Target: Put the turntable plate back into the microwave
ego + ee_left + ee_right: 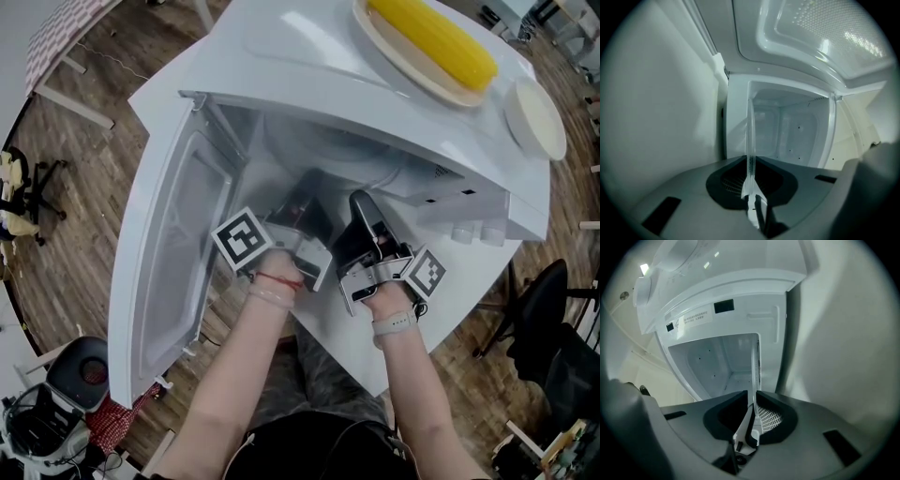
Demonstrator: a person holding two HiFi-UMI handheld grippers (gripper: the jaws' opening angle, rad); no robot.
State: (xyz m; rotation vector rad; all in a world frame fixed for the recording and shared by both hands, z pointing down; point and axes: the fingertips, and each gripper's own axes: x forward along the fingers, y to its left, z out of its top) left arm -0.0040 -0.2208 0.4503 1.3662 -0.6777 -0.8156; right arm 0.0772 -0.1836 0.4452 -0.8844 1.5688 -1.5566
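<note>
Plate (750, 136) clear glass, edge-on, in left tool (751, 161), right tool (753, 397).

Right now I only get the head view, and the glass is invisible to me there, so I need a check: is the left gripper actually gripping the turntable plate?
Observer: Yes. The left gripper view shows the left gripper shut on the turntable plate, which is seen edge-on as a thin clear line.
Operator: And the right one?
Observer: In its own view, the right gripper is shut on the plate's edge too.
Operator: Where are they aimed?
Observer: Both gripper views look into the microwave cavity, which has white walls with a few small dark dots.
</note>
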